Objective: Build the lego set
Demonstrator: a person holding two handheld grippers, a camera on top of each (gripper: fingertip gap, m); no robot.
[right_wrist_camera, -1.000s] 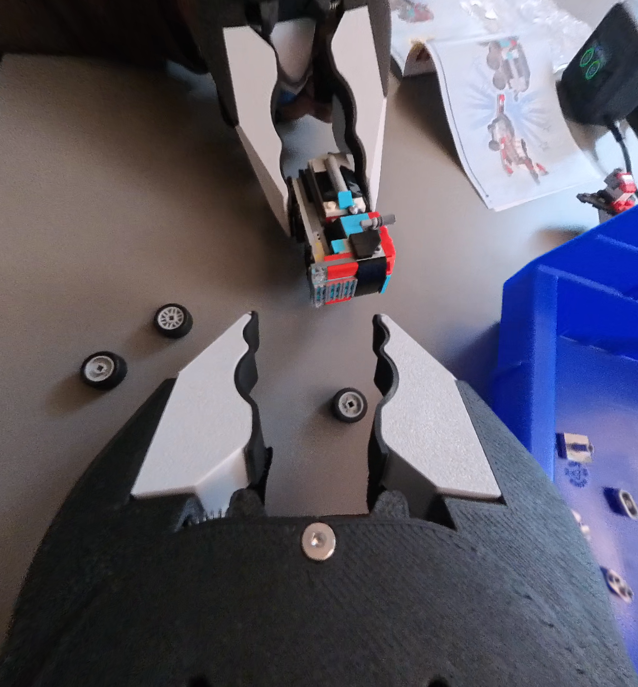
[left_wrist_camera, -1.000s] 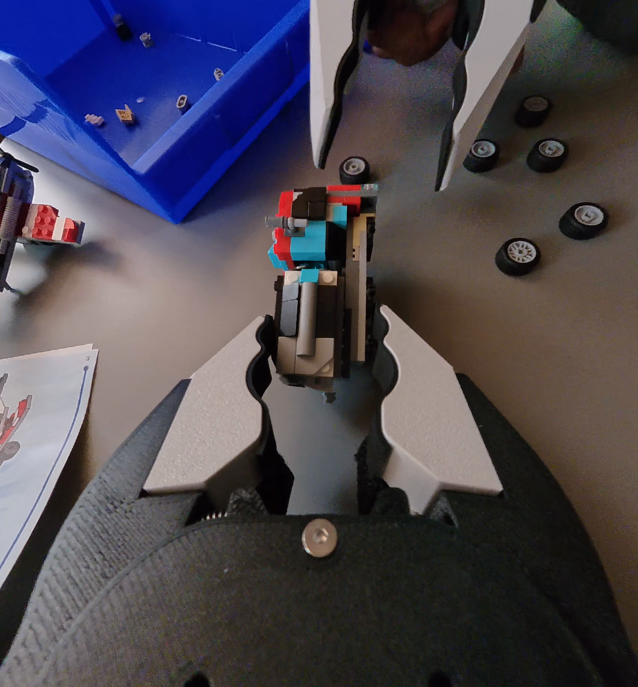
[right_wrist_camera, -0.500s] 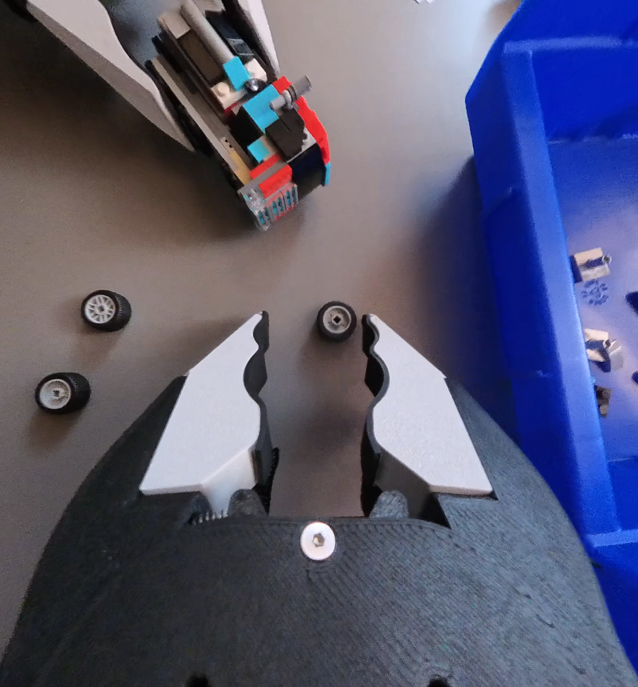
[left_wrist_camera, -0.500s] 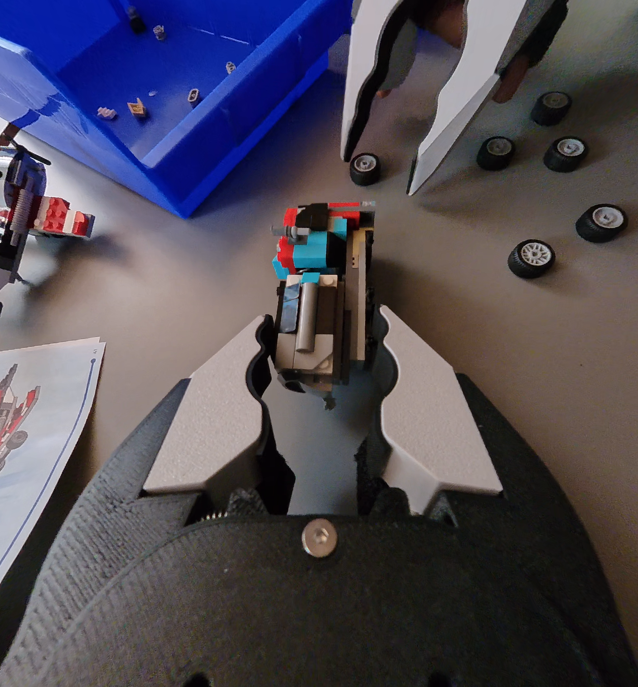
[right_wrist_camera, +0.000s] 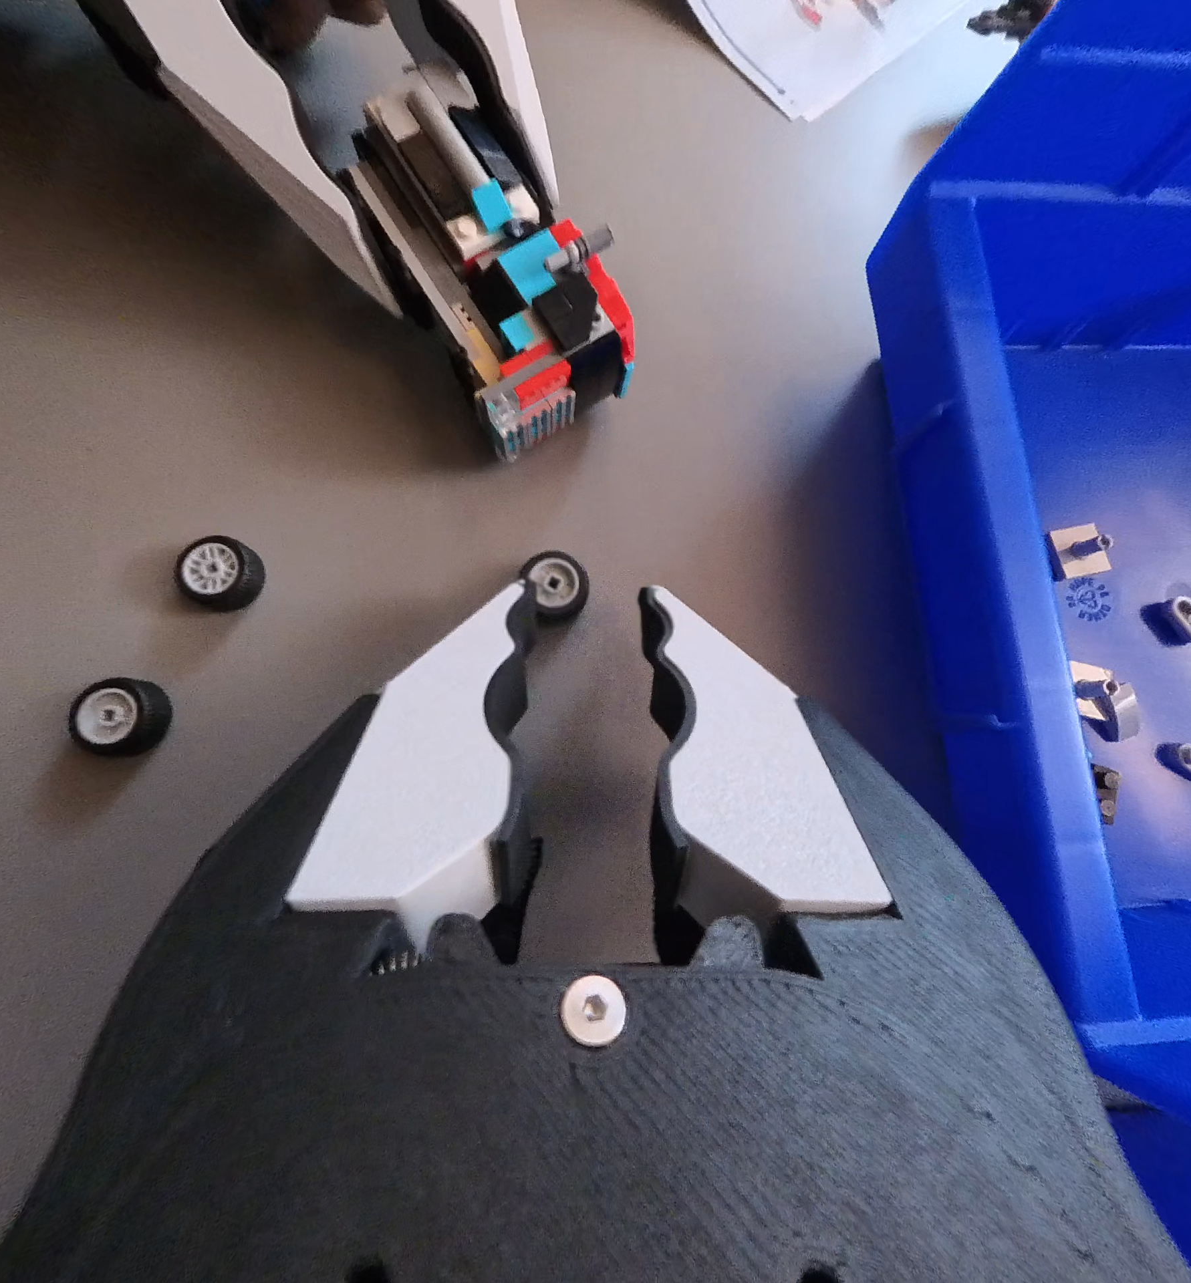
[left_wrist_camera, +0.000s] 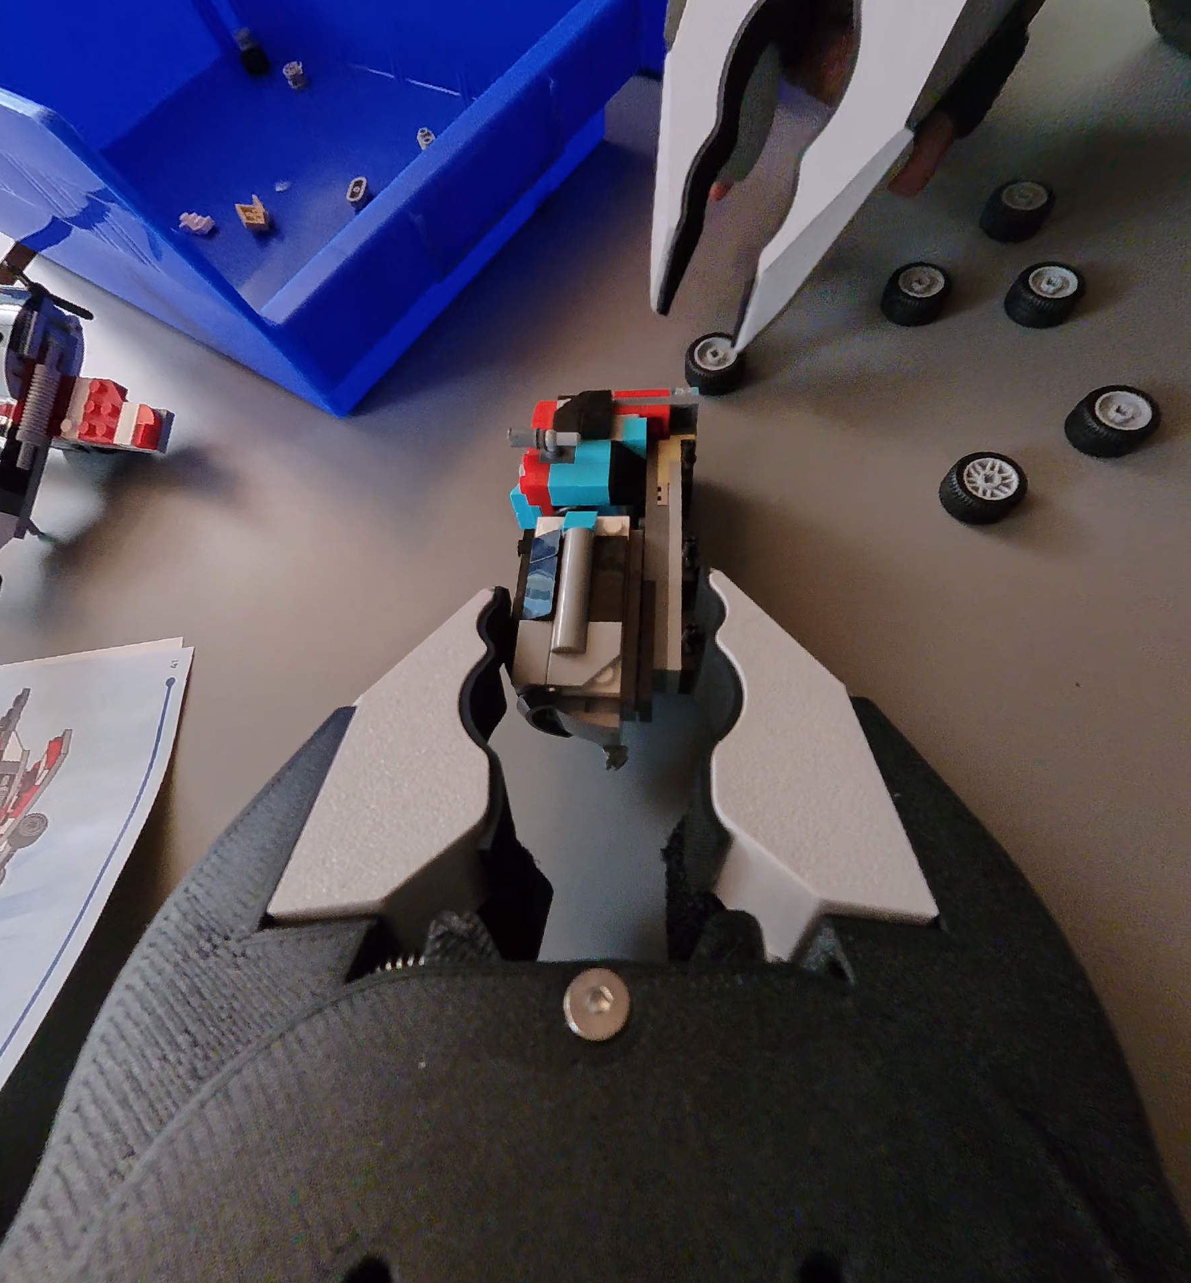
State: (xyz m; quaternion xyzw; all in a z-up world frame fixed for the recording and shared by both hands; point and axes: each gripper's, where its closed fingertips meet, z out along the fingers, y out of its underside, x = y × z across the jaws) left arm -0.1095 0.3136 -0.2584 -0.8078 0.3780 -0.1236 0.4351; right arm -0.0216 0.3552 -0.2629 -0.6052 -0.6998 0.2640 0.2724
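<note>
My left gripper point(left_wrist_camera: 604, 583) is shut on a brick-built vehicle point(left_wrist_camera: 600, 527) of black, grey, red and turquoise bricks; both pads press on its rear sides and its front end points away over the grey table. The right wrist view shows the same grasp on the vehicle point(right_wrist_camera: 509, 278). My right gripper point(right_wrist_camera: 584, 589) is open and low over the table. A small black wheel with a grey hub point(right_wrist_camera: 554, 583) lies at the tip of its left finger point(right_wrist_camera: 454, 694), with a gap to the other pad. In the left wrist view, that gripper point(left_wrist_camera: 704, 325) stands over the wheel point(left_wrist_camera: 714, 361).
Several more loose wheels lie on the table point(left_wrist_camera: 984, 486) point(left_wrist_camera: 1112, 420) point(right_wrist_camera: 219, 573) point(right_wrist_camera: 119, 715). A blue bin point(right_wrist_camera: 961, 555) holding small grey parts stands close on the right; it also shows in the left wrist view point(left_wrist_camera: 440, 229). A red and grey brick model point(left_wrist_camera: 30, 423) and an instruction sheet point(left_wrist_camera: 44, 798) lie at the left.
My right gripper has moved in over the single wheel and narrowed its jaws; the wheel now lies at its left fingertip. My left gripper keeps its hold on the vehicle, barely moved.
</note>
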